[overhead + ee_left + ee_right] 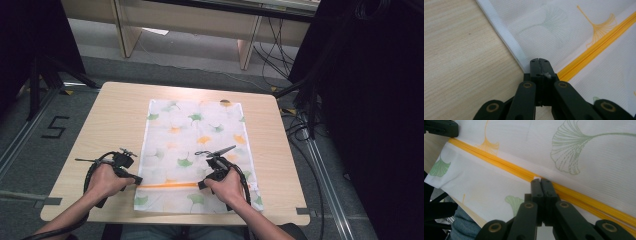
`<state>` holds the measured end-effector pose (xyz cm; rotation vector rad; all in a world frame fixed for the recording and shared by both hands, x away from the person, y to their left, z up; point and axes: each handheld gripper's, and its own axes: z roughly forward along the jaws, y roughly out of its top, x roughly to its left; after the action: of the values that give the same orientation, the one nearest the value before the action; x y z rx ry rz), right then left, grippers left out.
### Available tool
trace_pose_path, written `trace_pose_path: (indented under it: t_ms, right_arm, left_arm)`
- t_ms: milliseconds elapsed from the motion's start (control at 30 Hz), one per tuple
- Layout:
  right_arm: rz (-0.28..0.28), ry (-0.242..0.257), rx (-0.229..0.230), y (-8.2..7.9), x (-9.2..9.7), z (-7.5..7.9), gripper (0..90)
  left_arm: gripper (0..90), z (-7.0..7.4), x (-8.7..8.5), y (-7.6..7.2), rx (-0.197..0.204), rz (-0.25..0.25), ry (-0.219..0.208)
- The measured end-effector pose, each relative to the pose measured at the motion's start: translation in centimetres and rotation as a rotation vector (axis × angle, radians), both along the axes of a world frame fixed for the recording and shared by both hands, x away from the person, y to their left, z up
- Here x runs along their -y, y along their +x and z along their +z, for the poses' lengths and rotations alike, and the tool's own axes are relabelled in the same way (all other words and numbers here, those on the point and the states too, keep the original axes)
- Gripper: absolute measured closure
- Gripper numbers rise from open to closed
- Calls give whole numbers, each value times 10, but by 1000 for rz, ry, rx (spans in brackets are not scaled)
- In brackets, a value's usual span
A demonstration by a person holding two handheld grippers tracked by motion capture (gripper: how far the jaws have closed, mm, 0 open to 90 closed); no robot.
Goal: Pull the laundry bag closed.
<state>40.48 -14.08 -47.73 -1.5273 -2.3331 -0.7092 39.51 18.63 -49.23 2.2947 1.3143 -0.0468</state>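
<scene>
A white cloth cover (195, 135) printed with green and orange leaves lies flat on the wooden table (110, 115). An orange zipper (167, 185) runs across its near end. My left gripper (136, 180) sits at the zipper's left end, on the cover's white hem (509, 40). Its jaws are pressed together (539, 60) with a bit of white cloth pinched between them. My right gripper (201, 185) rests on the zipper (499, 162) partway along, jaws shut (541, 180), and a small white tab peeks out at their tips. The left gripper's tip (441, 127) appears at the zipper's far end in the right gripper view.
The table's near edge (175, 217) lies just behind both hands, and the cover's near corner (434, 180) hangs close to it. Bare wood flanks the cover on both sides. Dark stands and cables (305, 115) crowd the floor at the right.
</scene>
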Motion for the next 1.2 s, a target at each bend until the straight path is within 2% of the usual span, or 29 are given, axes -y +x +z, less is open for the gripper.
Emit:
trace_pose_path:
  t_ms: [133,167,267,300,333,367,400,433,500,533,567,600,700,733,833,867,933,967,1000,1100,1133,1167,1200]
  right_arm:
    - [9,0,13,1,4,0,900]
    - [0,10,-7,0,5,1,900]
    - [2,0,10,1,7,0,900]
    - [-5,-7,10,1,7,0,900]
    - [-29,-42,-17,-1,7,3,900]
    - [-40,-51,-13,-1,7,4,900]
    - [-37,-48,-16,-1,8,4,900]
    - [-29,-7,-38,0,10,3,900]
    - [-48,-53,-8,-1,10,4,900]
    - [-33,-14,-34,0,13,3,900]
    - [-35,-18,-32,-1,13,3,900]
    - [-33,-19,-31,-1,13,3,900]
    - [-36,-17,-35,-1,13,3,900]
    - [-53,-51,-12,-1,13,4,900]
    - [-62,-33,-16,-1,17,3,900]
    - [-46,-18,-39,0,19,4,900]
    - [-68,-52,-20,-1,19,4,900]
    - [-54,-47,-14,-1,21,3,900]
    - [-34,-37,32,0,22,1,900]
    - [-56,-29,-6,-1,22,4,900]
    - [-64,-29,-8,-1,22,4,900]
    - [-60,-36,0,-1,24,4,900]
    - [-77,-31,13,-2,24,3,900]
  left_arm:
    - [900,0,0,0,0,0,0]
    - [900,0,0,0,0,-1,0]
    - [900,0,0,0,3,-5,1]
    - [900,0,0,0,-1,2,0]
    - [900,0,0,0,2,-7,1]
    - [900,0,0,0,2,-3,2]
    - [900,0,0,0,0,2,0]
    - [900,0,0,0,-1,1,-1]
    - [900,0,0,0,-1,1,0]
    - [900,-1,1,0,3,13,-10]
    - [900,-1,3,-1,1,39,-24]
    - [900,0,2,-1,-12,19,-8]
    - [900,0,0,0,4,-4,3]
    - [900,0,0,0,2,-2,2]
    - [900,0,0,0,-1,0,-1]
    - [900,0,0,0,-1,0,-1]
    - [900,0,0,0,0,0,0]
    - [900,0,0,0,0,2,0]
    - [900,-1,3,-2,5,40,-23]
    - [900,-1,3,-2,2,37,-21]
    - [900,-1,3,-2,3,37,-22]
    - [900,0,1,0,-2,5,-1]
    - [900,0,0,0,0,2,0]
